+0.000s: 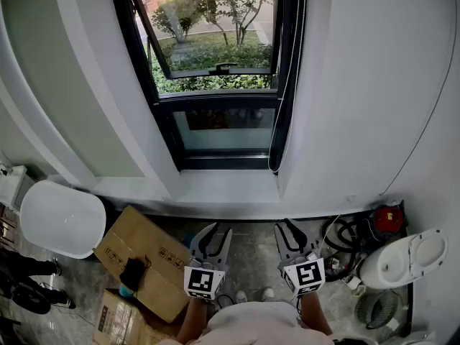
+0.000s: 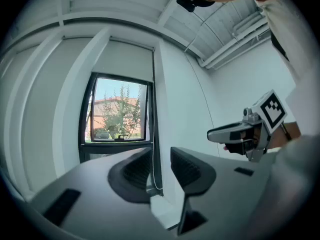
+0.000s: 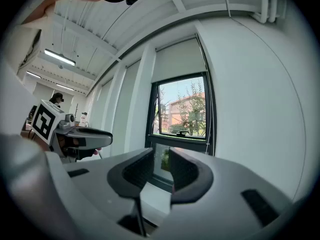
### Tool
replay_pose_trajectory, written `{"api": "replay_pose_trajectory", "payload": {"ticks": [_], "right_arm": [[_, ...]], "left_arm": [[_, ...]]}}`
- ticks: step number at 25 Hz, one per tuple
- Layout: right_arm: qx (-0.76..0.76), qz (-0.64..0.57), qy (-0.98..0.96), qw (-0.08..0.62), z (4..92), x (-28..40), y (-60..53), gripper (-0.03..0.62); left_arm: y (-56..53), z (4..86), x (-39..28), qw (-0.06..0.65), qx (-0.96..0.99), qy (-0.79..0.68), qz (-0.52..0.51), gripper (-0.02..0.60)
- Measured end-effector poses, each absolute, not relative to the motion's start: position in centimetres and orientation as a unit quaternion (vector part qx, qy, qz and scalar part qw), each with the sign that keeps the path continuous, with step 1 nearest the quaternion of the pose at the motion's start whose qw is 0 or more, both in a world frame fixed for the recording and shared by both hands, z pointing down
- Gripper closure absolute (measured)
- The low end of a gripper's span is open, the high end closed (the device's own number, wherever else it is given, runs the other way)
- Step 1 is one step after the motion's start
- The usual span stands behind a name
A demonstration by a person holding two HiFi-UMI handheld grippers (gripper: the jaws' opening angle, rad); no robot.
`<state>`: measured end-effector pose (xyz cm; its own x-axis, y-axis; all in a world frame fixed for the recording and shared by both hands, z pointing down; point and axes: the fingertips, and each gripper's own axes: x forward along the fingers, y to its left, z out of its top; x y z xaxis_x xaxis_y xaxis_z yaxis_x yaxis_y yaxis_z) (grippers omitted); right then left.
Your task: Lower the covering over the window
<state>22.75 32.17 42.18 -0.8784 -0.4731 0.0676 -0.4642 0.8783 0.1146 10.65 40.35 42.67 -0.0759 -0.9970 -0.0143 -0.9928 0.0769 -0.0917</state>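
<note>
The covering is a pale roller blind [image 3: 180, 59] rolled up high, so most of the window [image 1: 215, 70] is bare glass. In the left gripper view the blind [image 2: 125, 59] covers only the top strip of the opening. What works it appears to be the thin pull cord [image 1: 282, 131], which hangs along the right edge of the frame and ends in a loop near the sill.

The coming move turns on that cord. Its long axis runs straight up and down, and it lies ahead of both grippers, against the wall, well apart from either. In the head view the right gripper [image 1: 286, 228] sits almost directly below the loop, while the left gripper [image 1: 215, 232] is off toward the middle of the window, so I judge the right hand the nearer one. The right gripper view puts the cord [image 3: 210, 119] up and to the right of its jaws.

Both grippers point level at the wall. Each pair of jaws opens sideways, which suits a vertical cord.

- Left gripper [image 2: 160, 164]: jaws partly apart with a narrow gap, gripping nothing. The cord [image 2: 152, 134] shows through the gap, but far off.
- Right gripper [image 3: 157, 166]: jaws also partly apart and empty, with only the sill behind them.

Nothing is touched by the 2 grippers — the lowering has not begun.
</note>
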Motion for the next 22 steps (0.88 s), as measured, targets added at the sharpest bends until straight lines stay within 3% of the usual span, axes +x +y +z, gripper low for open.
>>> {"api": "replay_pose_trajectory", "payload": {"ticks": [4, 7, 22], "right_arm": [[0.25, -0.044, -0.966, 0.046, 42.4, 22.4, 32.8, 0.51], [0.261, -0.043, -0.964, 0.041, 42.6, 22.3, 32.8, 0.457], [0.233, -0.038, -0.97, 0.06, 44.1, 19.1, 27.3, 0.476]], "left_arm": [[40.9, 42.8, 10.5, 0.033, -0.684, 0.729, -0.023, 0.457], [40.8, 43.1, 10.5, 0.029, -0.688, 0.725, -0.022, 0.457], [35.5, 44.2, 8.8, 0.016, -0.68, 0.732, -0.032, 0.457]]}}
